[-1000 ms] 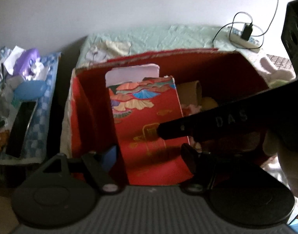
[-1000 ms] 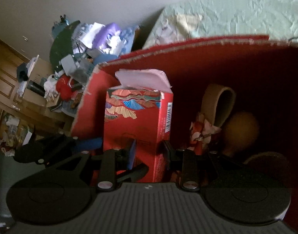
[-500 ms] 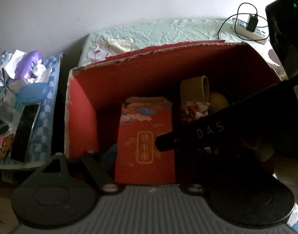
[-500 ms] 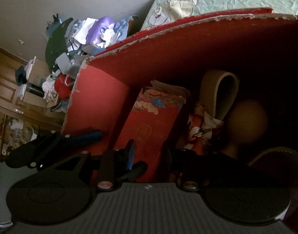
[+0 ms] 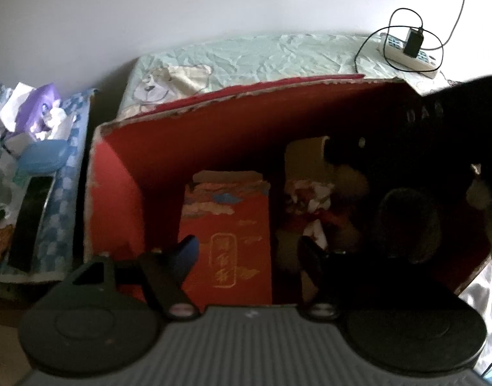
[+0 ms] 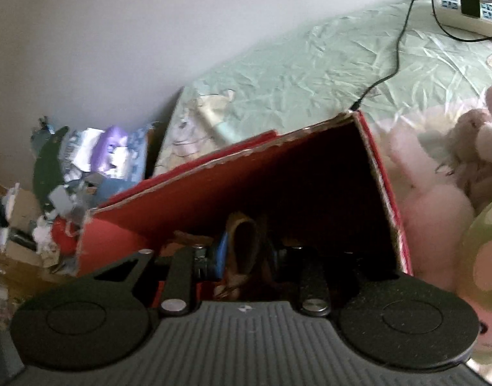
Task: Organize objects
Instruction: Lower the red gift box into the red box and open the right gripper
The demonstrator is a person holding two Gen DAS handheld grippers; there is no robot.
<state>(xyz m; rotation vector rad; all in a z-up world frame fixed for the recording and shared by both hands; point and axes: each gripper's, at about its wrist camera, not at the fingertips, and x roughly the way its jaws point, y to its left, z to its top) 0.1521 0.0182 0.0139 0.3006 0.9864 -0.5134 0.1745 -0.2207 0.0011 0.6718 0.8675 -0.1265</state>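
A red cardboard box point(image 5: 117, 189) stands open on the bed. Inside it a red patterned carton point(image 5: 226, 234) lies flat at the left. Beside it are a tan cardboard roll point(image 5: 302, 157) and crumpled red-white wrapping point(image 5: 310, 199). My left gripper point(image 5: 246, 251) is open above the box's near side, fingers either side of the carton, not touching it. My right gripper point(image 6: 242, 254) has its fingers down in the box, close on both sides of the tan roll point(image 6: 239, 241). In the left wrist view the right gripper's dark body point(image 5: 423, 148) hangs over the box's right half.
A power strip point(image 5: 407, 51) with a charger and cable lies on the green sheet behind the box. Pink plush toys point(image 6: 455, 160) and a green spotted one point(image 6: 484, 257) lie right of the box. A cluttered side table point(image 5: 30, 160) stands left.
The red carton went from upright in the right gripper to lying flat in the box. The right gripper let it go and moved right, onto the tan roll. The left gripper rose slightly.
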